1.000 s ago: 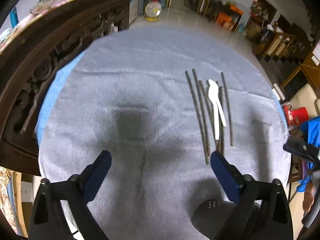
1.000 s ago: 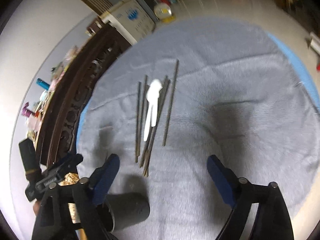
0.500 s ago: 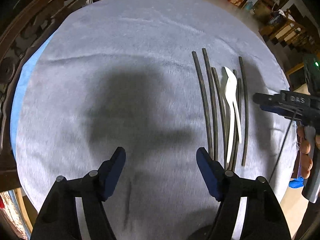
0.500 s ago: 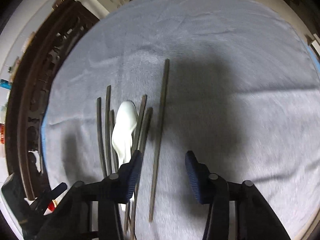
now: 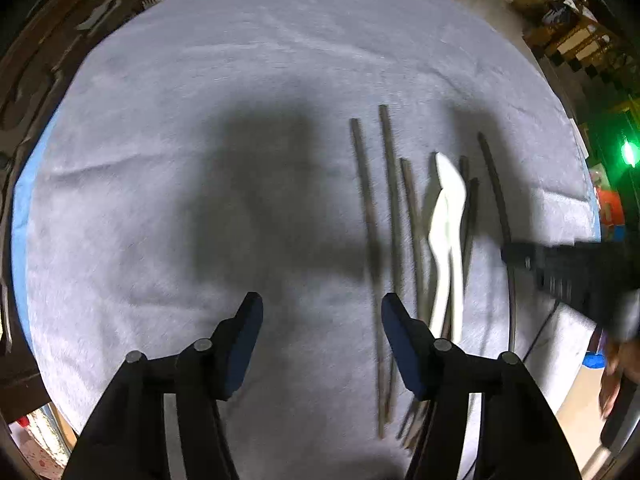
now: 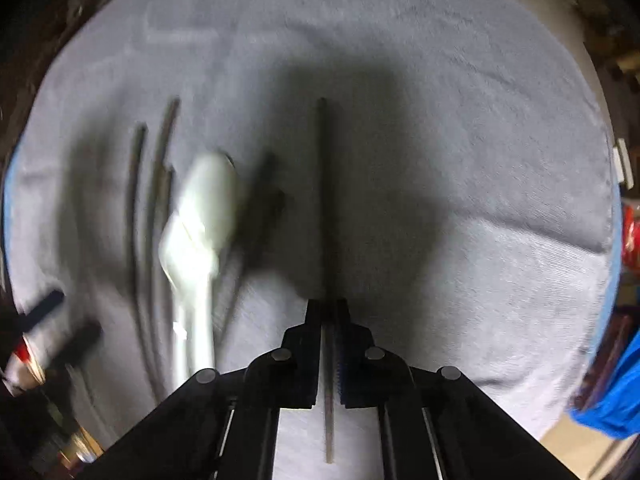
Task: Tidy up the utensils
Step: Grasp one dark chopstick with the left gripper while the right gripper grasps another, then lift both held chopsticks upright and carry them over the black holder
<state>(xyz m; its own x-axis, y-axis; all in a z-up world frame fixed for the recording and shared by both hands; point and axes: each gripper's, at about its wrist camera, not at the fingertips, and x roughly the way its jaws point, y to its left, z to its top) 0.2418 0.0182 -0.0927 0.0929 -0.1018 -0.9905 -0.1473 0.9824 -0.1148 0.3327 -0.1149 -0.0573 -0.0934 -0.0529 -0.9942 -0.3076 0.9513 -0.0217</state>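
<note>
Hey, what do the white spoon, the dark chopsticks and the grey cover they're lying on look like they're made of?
Spoon: smooth, glossy white, curved bowl, probably ceramic or melamine; blur leaves that open. Chopsticks: thin, dark brown, matte, likely wood or bamboo, possibly plastic. Cover: soft grey cloth with a fuzzy nap and wrinkles, like towel or fleece.

Grey cloth (image 5: 200,120) — dark chopsticks (image 5: 362,184), white spoons (image 5: 446,216), blue-padded black tool (image 5: 322,310)
</note>
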